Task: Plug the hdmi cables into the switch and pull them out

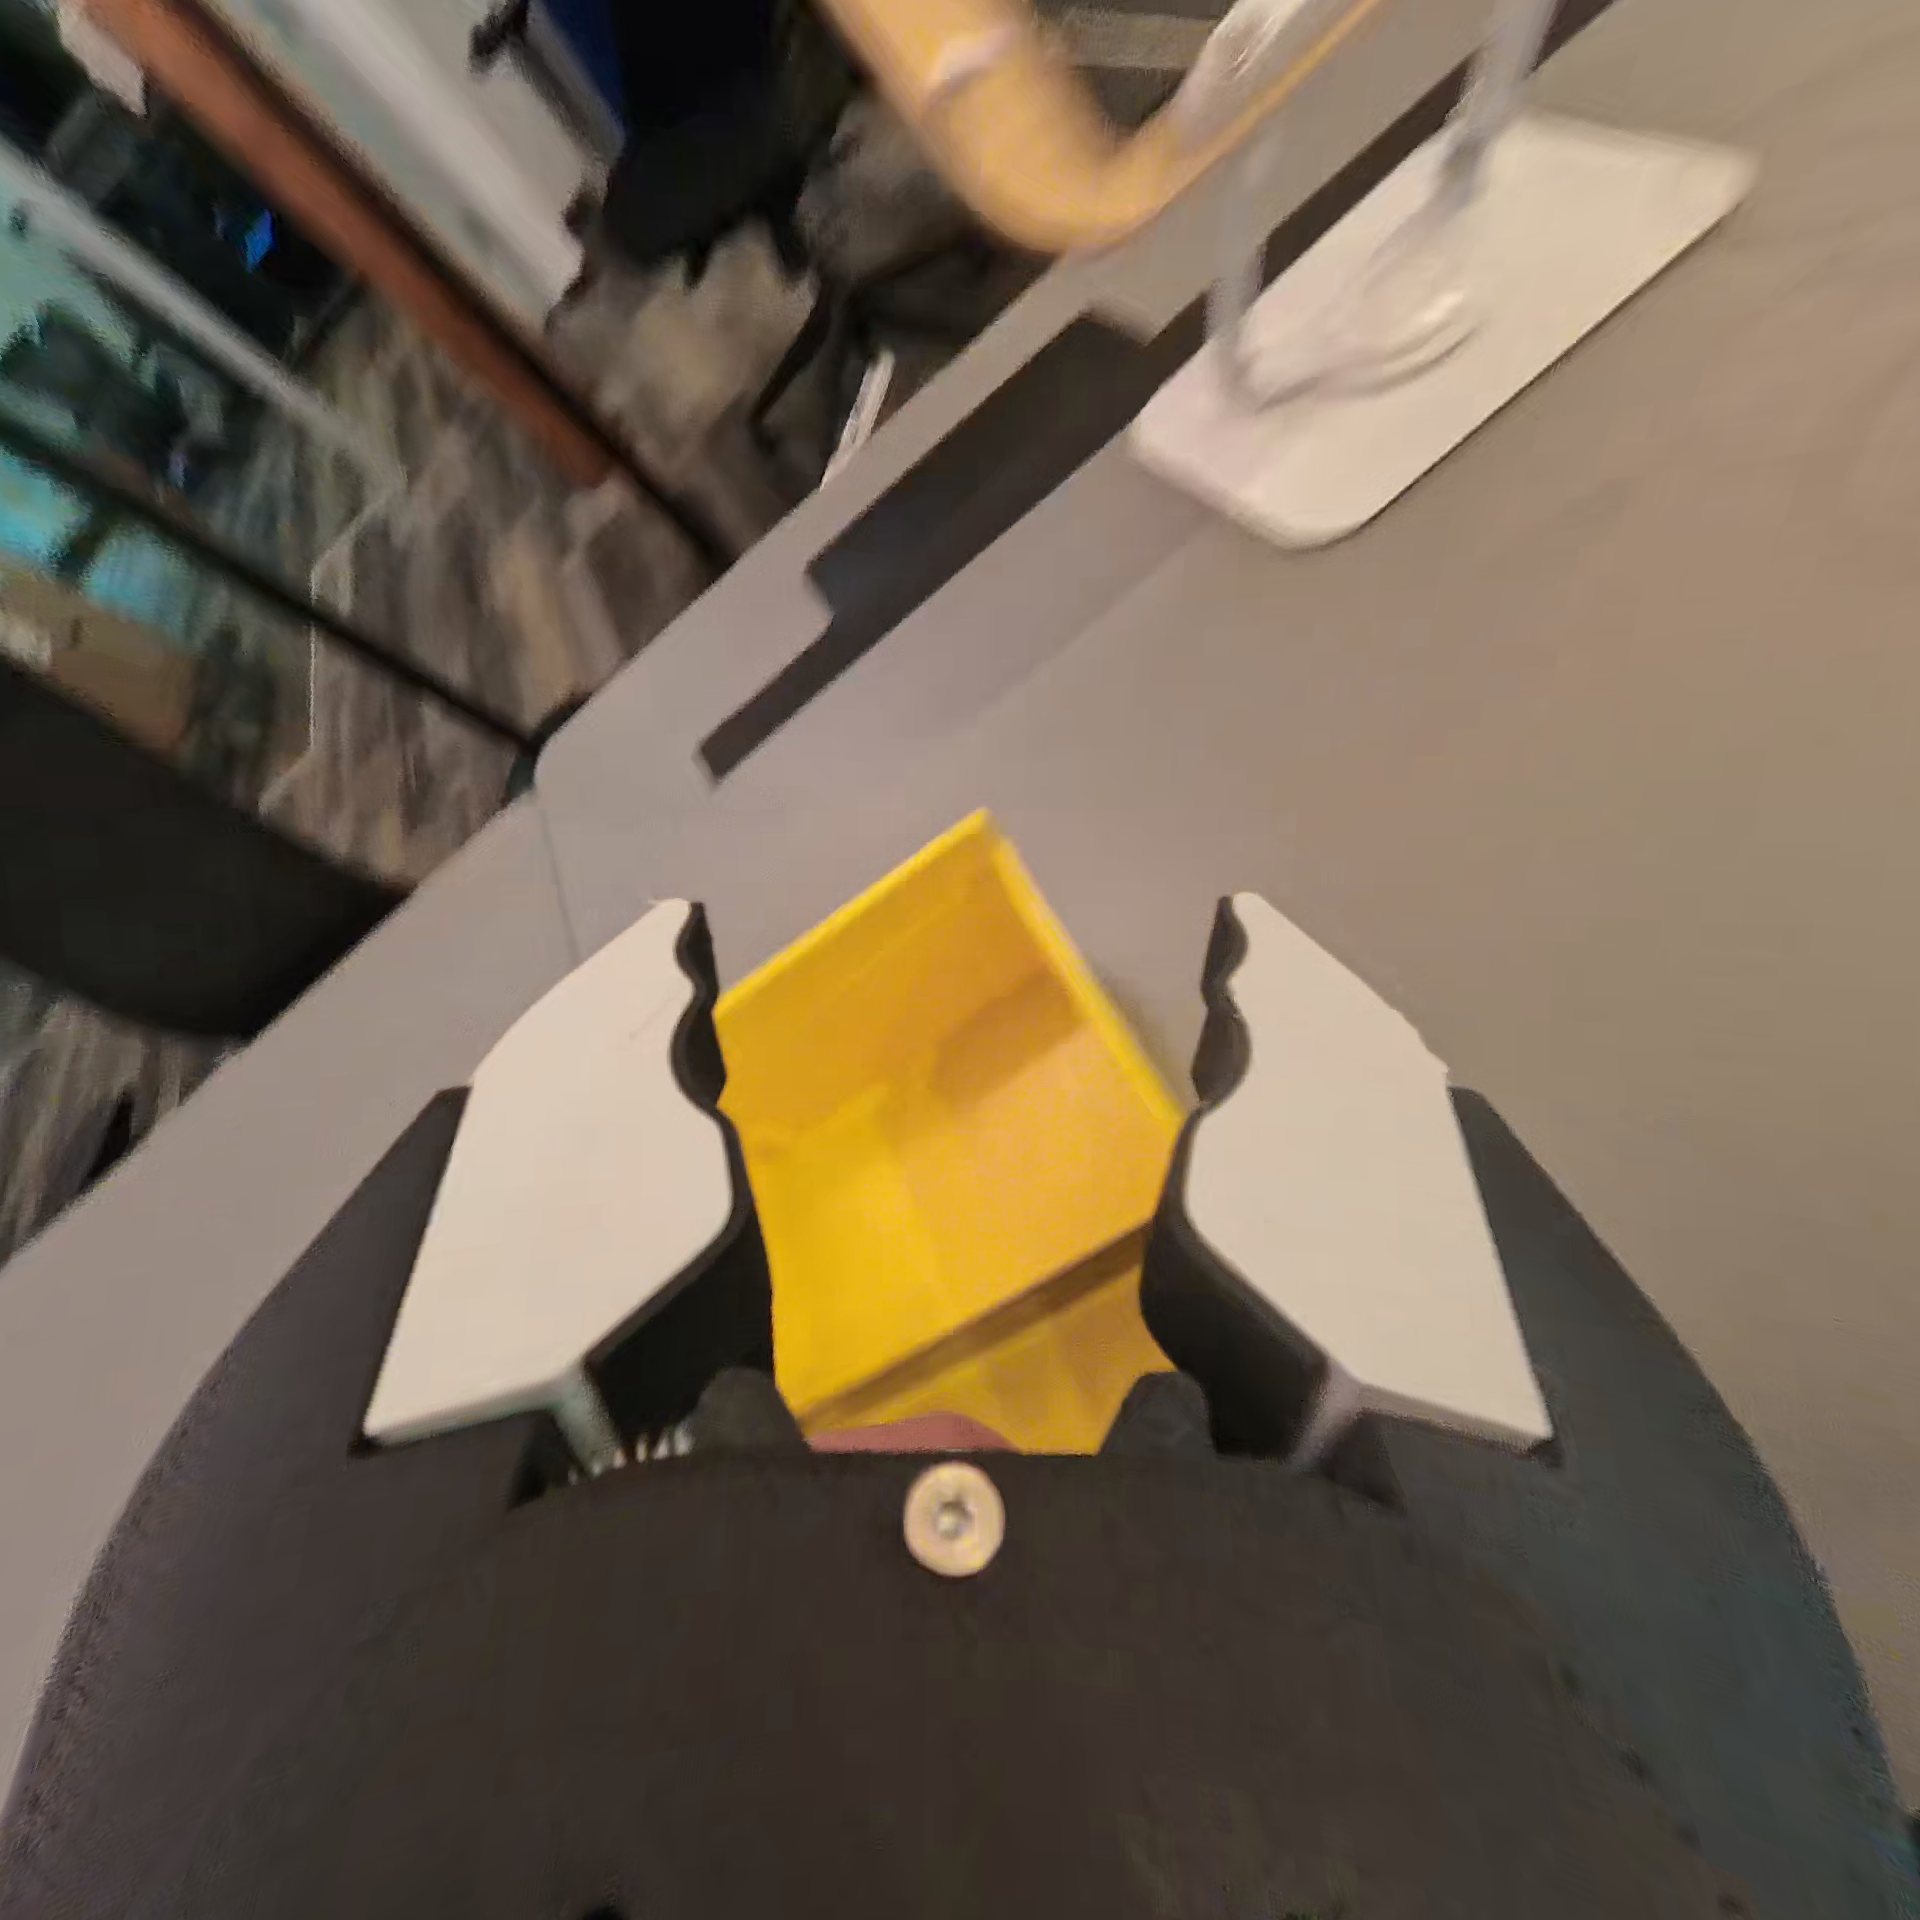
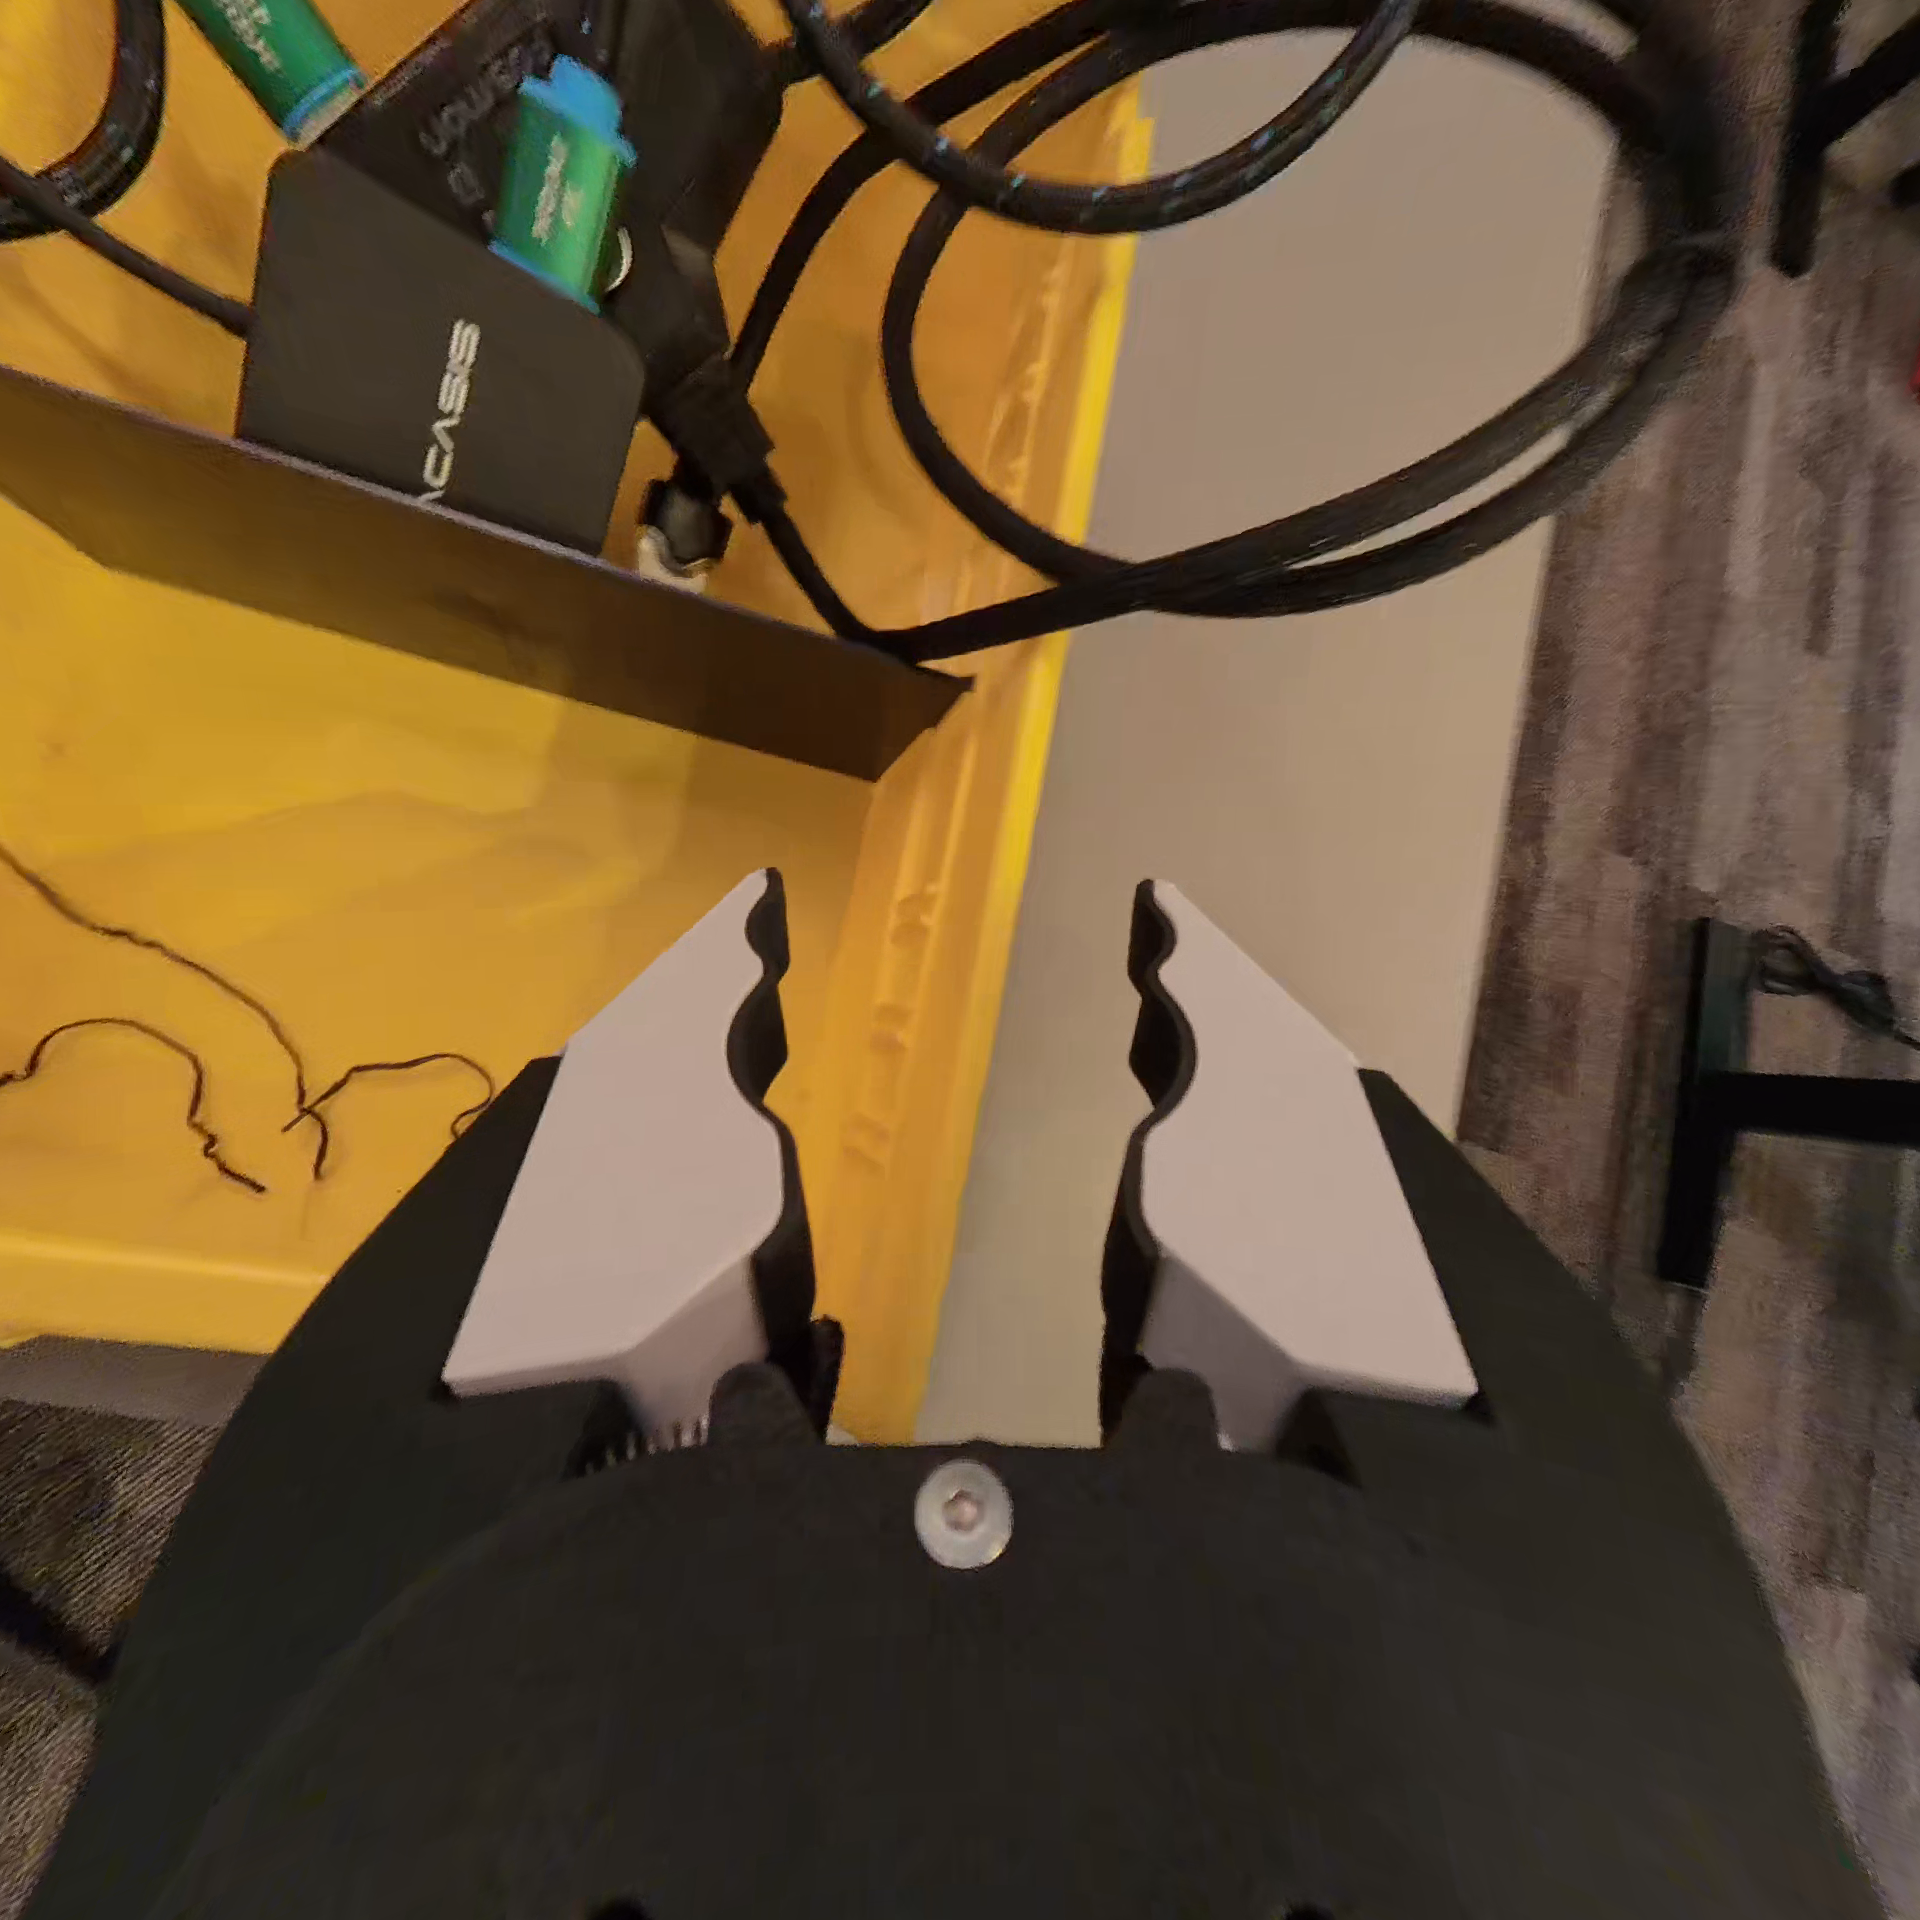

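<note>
HDMI cables (image 2: pixel 1299 540) coil well ahead of the right claw (image 2: pixel 956 894), released and empty.

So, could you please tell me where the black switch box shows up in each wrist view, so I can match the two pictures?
Left wrist view: the black switch box is not in it; only a small yellow bin sits between the open left tongs.
Right wrist view: the black switch box lies upper left, on the yellow tray, far ahead of the open right tongs.
Shared landmark: the grey tabletop.
</note>
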Demonstrator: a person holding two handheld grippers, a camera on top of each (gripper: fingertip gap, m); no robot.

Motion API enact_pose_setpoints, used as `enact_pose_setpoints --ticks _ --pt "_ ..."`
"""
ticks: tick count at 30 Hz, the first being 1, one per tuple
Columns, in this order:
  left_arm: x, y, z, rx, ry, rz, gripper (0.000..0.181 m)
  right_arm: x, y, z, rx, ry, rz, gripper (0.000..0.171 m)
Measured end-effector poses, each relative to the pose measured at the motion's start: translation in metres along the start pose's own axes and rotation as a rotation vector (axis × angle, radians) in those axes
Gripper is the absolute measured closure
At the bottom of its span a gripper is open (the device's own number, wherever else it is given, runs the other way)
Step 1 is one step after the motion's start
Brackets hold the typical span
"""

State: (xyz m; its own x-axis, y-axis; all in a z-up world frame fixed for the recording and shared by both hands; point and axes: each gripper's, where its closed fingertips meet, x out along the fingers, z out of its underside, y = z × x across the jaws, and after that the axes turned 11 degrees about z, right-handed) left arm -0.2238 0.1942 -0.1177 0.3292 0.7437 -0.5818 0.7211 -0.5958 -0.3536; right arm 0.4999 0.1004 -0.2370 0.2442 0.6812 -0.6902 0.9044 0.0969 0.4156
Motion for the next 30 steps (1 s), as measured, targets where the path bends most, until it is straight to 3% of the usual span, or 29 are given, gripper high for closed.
enact_pose_setpoints --ticks 3,6,9,12,14,17,20,30 --pt "-0.012 -0.047 0.069 -0.131 -0.176 -0.057 0.084 0.008 -0.024 0.008 -0.007 -0.003 -0.133 0.111" --pt "-0.020 -0.077 0.155 -0.307 -0.375 -0.042 0.073 0.018 -0.022 0.014 -0.035 -0.012 -0.102 0.126" --pt "-0.029 -0.073 0.229 -0.483 -0.546 0.063 0.077 0.018 -0.023 0.009 -0.003 0.032 -0.143 0.149" --pt "-0.029 -0.049 0.262 -0.573 -0.589 0.205 0.094 0.017 -0.031 0.002 -0.006 0.055 -0.184 0.148" --pt "-0.028 -0.029 0.278 -0.576 -0.633 0.306 0.115 0.017 -0.040 -0.004 0.008 0.076 -0.226 0.148" --pt "-0.029 -0.022 0.281 -0.556 -0.635 0.363 0.162 0.016 -0.055 -0.015 0.010 0.102 -0.254 0.147" --pt "-0.022 -0.013 0.277 -0.573 -0.582 0.437 0.166 0.013 -0.075 -0.026 -0.010 0.121 -0.277 0.145" --pt "-0.024 -0.014 0.265 -0.570 -0.442 0.363 0.170 -0.006 -0.180 -0.078 0.000 0.252 -0.390 0.131"
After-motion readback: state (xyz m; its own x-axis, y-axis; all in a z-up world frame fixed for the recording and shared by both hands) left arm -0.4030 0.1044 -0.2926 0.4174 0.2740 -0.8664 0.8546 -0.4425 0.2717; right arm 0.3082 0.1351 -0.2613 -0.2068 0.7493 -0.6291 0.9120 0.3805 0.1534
